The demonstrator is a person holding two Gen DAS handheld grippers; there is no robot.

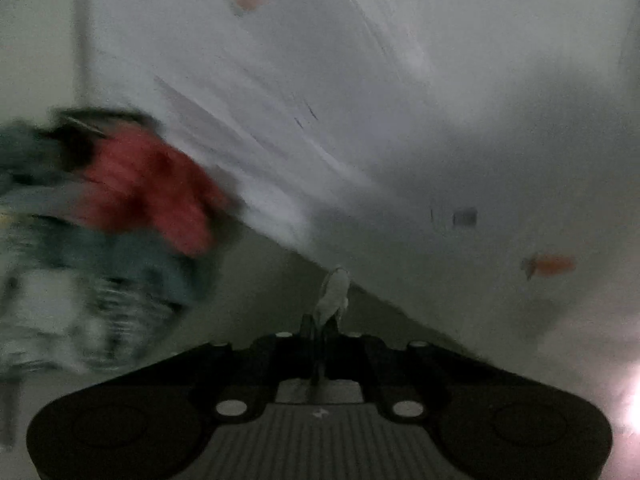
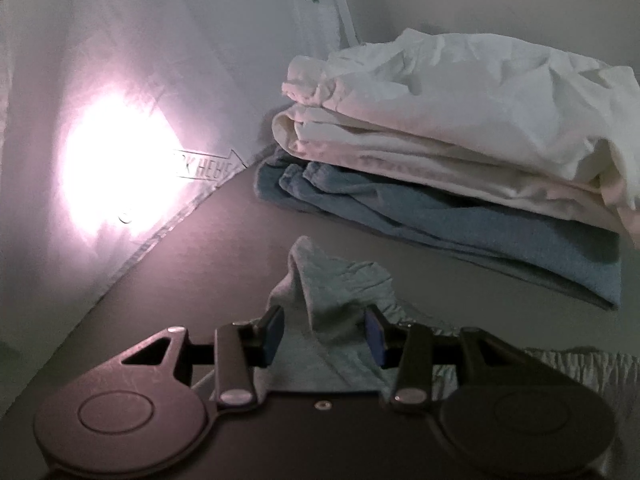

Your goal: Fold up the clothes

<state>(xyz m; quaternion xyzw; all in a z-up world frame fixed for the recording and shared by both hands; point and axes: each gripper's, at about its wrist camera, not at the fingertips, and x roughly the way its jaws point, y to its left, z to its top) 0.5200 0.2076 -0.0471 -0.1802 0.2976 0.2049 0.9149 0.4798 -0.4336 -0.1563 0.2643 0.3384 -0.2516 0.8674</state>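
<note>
My left gripper [image 1: 322, 320] is shut on a small tuft of the white garment [image 1: 400, 120], which stretches taut across the upper right of the left wrist view and bears small orange carrot prints. In the right wrist view the same white garment [image 2: 200, 60] hangs at the left, with light glowing through it. My right gripper [image 2: 325, 332] is shut on a bunched grey garment [image 2: 320, 280]; its blue pads [image 2: 276, 332] press on a ridge of the cloth that peaks just above them over the dark table [image 2: 192, 272].
A folded stack stands at the right in the right wrist view: a white piece [image 2: 460, 92] on top, a cream one [image 2: 440, 156] under it, a blue one [image 2: 460, 224] at the bottom. A blurred pile of red, teal and striped clothes [image 1: 132, 192] lies at the left.
</note>
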